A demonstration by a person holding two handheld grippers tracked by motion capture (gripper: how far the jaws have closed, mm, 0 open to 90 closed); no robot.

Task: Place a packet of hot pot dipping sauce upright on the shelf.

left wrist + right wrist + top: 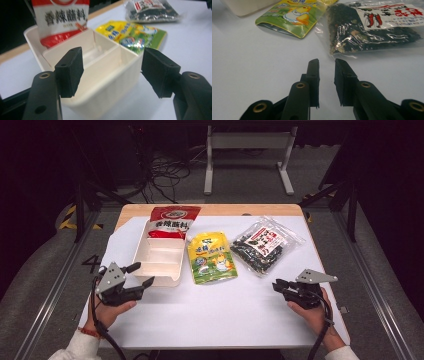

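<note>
The white table (210, 315) fills the middle of the high view. At its upper left lies the cream divided tray (159, 262), its far compartment holding a red sauce packet (172, 221) that leans over the rim. Right of the tray lies a yellow-green pouch (212, 257), and at upper right a clear bag of dark dried bits (264, 245) — probably seaweed or spice, the print is too small to read.

At lower left the left hand (107, 312) comes up from the bottom edge, wrist angled toward the tray. Its left gripper (142, 275) has the jaws spread, one to each side of the tray's near corner, not pressing on it.

At lower right the right hand (312, 315) holds the right gripper (276, 283) low and level, pointing left — jaws nearly together, nothing between them, the clear bag just beyond.
</note>
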